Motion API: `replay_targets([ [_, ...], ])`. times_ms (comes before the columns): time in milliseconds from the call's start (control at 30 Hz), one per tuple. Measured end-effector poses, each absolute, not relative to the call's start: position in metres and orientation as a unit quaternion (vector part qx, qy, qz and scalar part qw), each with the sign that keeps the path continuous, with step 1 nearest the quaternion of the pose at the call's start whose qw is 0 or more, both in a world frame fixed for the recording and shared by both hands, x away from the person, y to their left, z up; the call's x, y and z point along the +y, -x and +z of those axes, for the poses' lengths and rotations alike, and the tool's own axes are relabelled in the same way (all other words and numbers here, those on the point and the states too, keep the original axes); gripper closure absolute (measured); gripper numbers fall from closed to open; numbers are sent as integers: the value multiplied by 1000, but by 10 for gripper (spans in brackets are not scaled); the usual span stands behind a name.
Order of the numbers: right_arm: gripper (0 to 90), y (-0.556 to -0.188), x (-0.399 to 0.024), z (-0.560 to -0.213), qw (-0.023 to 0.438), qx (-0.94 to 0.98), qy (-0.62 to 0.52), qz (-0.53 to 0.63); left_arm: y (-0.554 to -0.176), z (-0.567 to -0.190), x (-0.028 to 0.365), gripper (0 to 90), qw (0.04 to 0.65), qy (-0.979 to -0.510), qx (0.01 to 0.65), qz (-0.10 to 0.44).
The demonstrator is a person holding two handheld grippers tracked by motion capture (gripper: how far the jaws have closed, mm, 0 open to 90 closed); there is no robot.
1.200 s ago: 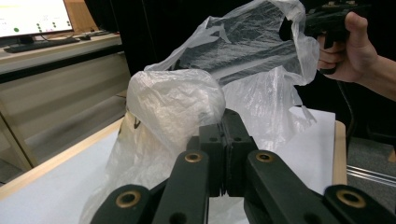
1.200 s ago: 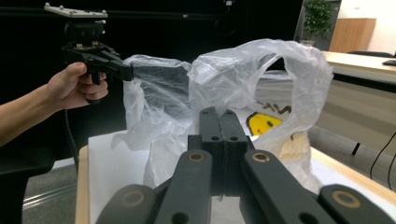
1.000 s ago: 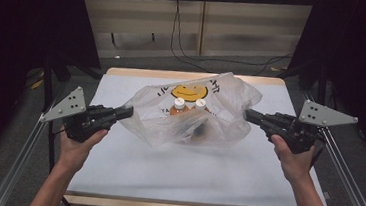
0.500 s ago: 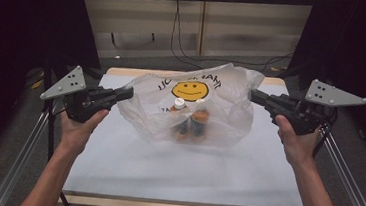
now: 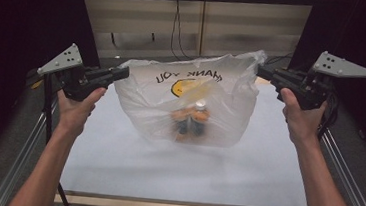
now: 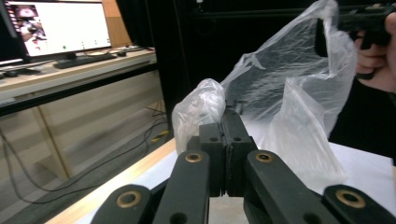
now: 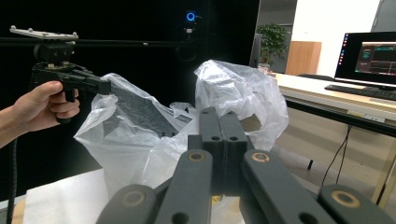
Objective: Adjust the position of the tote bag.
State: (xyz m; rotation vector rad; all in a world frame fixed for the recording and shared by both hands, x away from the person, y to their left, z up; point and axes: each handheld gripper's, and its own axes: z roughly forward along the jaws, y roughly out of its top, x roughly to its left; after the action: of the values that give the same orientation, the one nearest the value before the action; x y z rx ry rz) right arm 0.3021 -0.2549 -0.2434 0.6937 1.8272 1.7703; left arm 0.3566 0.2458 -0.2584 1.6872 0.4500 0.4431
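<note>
While its jaws pinch the left handle, the left gripper holds up the translucent white plastic bag with a yellow smiley print over the white bench; two small bottles sit inside; the right gripper, right of the bag, clamps the other handle. Likely lifting; next, raise evenly.

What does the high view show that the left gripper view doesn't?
High view: the bottles inside the bag, its smiley print, and the white table under it.

Left gripper view: a lit monitor on a desk, and the left hand-held gripper with jaws closed on bunched plastic.

Both: the bag stretched between both grippers, and the right hand-held gripper pinching its other handle.
</note>
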Motion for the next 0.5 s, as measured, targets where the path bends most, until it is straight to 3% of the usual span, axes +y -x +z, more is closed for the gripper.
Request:
replay_targets([
  [500,900,-319,-267,-222,270,651,-280,652,-382,-244,260,896,620,-723,226,205],
])
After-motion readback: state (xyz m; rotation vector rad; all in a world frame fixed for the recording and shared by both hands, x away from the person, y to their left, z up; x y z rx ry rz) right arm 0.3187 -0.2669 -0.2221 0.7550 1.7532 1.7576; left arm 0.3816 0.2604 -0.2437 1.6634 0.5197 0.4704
